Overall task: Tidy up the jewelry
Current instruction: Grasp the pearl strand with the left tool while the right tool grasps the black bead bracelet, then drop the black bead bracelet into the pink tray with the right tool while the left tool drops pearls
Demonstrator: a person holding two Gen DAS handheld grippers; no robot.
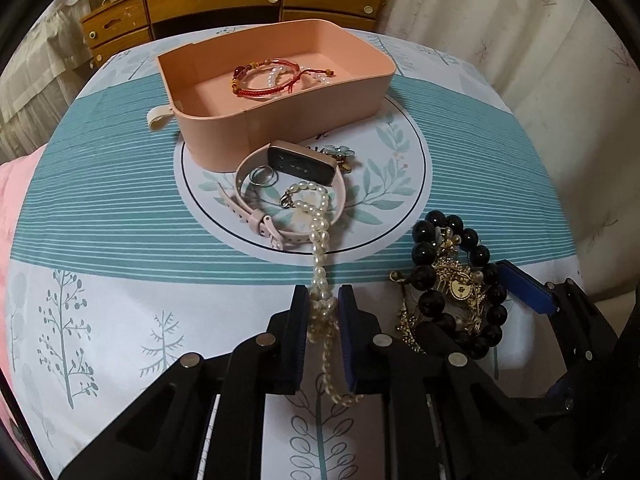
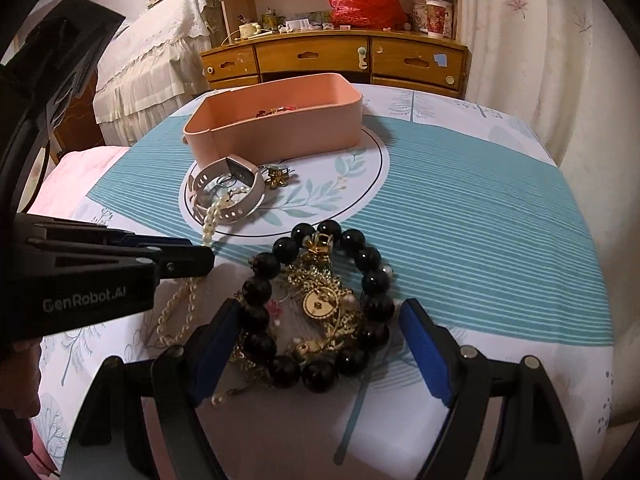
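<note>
My left gripper (image 1: 324, 300) is shut on a white pearl necklace (image 1: 320, 236), whose far end lies over a pink smartwatch (image 1: 300, 164). It also shows in the right wrist view (image 2: 188, 256), with the necklace (image 2: 212, 216) running through it. My right gripper (image 2: 320, 340) is open around a black bead bracelet (image 2: 352, 248) and gold chain jewelry (image 2: 320, 300). The bracelet also shows in the left wrist view (image 1: 424, 252). A pink tray (image 1: 280, 120) holds a red cord bracelet (image 1: 256, 84) and small pearl pieces.
A ring (image 1: 262, 176) and a flower brooch (image 1: 340, 154) lie beside the smartwatch. The table has a teal and white patterned cloth (image 1: 100, 208). A wooden drawer unit (image 2: 332, 60) stands behind it, with curtains (image 2: 540, 60) at the right.
</note>
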